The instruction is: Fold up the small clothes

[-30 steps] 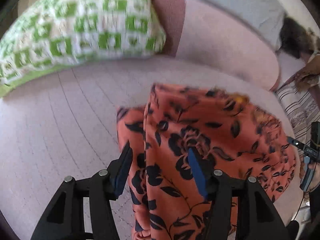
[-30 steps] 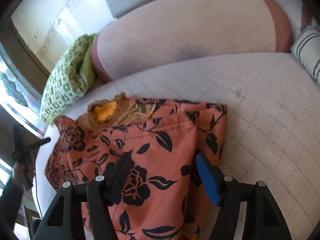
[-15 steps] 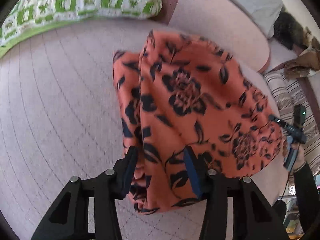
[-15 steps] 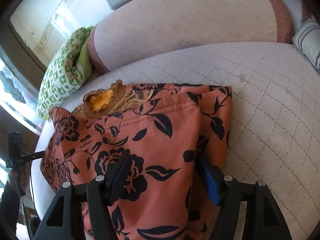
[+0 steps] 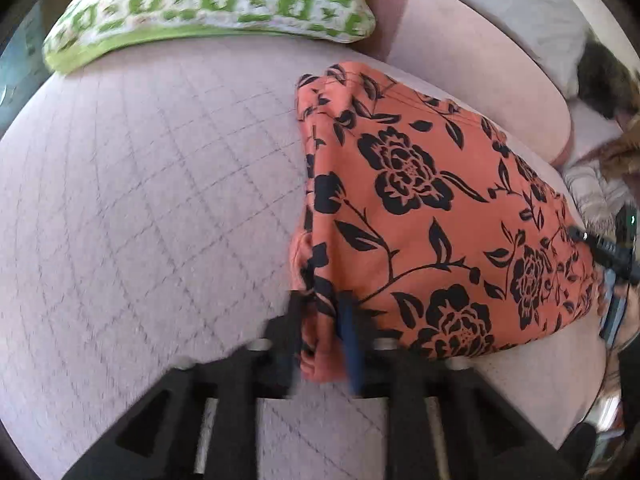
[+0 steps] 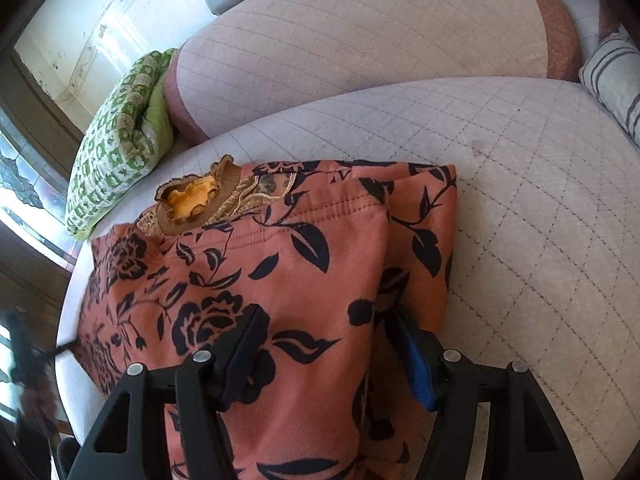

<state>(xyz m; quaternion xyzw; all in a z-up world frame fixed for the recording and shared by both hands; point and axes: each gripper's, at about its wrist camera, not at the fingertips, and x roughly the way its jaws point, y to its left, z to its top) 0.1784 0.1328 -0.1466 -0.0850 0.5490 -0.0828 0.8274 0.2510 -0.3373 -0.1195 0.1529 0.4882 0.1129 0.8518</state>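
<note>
Fingers of the left gripper (image 5: 320,332) were pinched narrow on a bunched corner of the orange floral garment (image 5: 432,216), while the right gripper (image 6: 324,344) stood wide, straddling the cloth's folded edge without clamping it. That garment lay folded on the quilted sofa seat (image 5: 140,200), near a green checked cushion (image 5: 208,0). It looked soft, light and limp, so hemmed corners seemed the surest holds.

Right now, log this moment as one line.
left gripper: shut on orange floral garment | right gripper: open, straddling it | sofa seat
</note>
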